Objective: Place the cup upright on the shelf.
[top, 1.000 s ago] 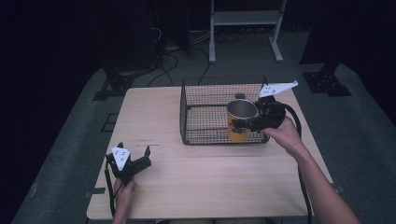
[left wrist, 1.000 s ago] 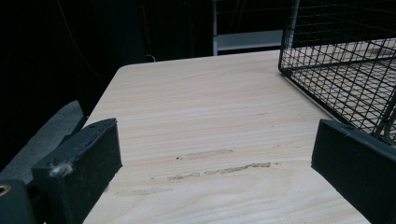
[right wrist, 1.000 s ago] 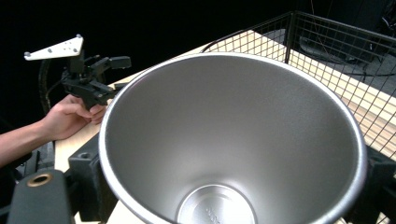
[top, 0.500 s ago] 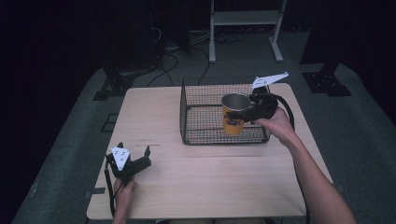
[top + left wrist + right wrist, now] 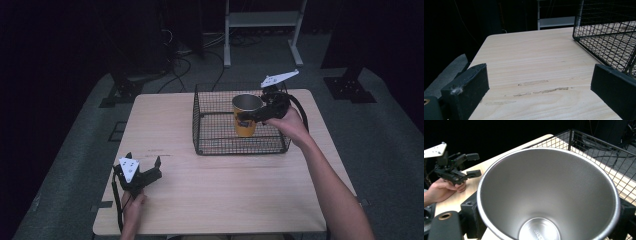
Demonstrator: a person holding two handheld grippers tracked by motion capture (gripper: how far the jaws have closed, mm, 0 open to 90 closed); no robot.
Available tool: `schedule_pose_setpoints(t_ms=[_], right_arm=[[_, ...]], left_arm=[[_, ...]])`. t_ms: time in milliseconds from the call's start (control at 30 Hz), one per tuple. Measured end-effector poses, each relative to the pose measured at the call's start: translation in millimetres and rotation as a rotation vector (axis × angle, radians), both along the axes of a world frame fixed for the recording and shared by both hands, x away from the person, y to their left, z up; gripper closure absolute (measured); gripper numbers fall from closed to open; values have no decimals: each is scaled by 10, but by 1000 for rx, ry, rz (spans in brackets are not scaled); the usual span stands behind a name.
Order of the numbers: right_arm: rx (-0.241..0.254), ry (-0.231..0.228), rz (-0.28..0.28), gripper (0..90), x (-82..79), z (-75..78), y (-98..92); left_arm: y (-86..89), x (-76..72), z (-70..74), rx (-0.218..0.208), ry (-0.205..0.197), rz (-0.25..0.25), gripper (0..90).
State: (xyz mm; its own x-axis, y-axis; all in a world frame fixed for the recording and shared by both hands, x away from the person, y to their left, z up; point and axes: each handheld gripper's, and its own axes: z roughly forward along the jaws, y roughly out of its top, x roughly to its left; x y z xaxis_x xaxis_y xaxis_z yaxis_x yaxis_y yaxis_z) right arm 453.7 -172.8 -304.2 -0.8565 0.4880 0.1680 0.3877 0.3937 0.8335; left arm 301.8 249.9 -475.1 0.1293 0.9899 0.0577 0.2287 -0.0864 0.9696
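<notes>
Two grippers work over a pale wooden worktop (image 5: 240, 200). The right gripper (image 5: 252, 116) has its jaws clamped on the rim of a yellow tapered cup with a bare steel inside (image 5: 246, 116), one jaw at each side of the cup's wall. In the high view the cup stands upright within the black wire mesh basket (image 5: 215, 145), toward the basket's 3 o'clock side; whether its base rests on the mesh floor or hangs just above it cannot be told. The basket sits at about 1 o'clock on the worktop. In the right gripper view the steel bowl of the cup (image 5: 549, 195) opens toward the camera, with the basket's wire wall (image 5: 584, 142) behind it at 1 o'clock.

At 8 o'clock on the worktop, well apart from the basket, the left gripper (image 5: 145, 172) rests in the person's left hand (image 5: 131, 207), jaws spread wide with nothing between them.
</notes>
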Motion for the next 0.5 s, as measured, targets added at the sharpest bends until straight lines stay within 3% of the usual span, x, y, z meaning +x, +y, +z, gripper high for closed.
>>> schedule_pose_setpoints(t_ms=[500], right_arm=[[-22, 13, -17, 124, 277, -35, 89]], left_arm=[[1, -2, 0, 0, 0, -2, 8]])
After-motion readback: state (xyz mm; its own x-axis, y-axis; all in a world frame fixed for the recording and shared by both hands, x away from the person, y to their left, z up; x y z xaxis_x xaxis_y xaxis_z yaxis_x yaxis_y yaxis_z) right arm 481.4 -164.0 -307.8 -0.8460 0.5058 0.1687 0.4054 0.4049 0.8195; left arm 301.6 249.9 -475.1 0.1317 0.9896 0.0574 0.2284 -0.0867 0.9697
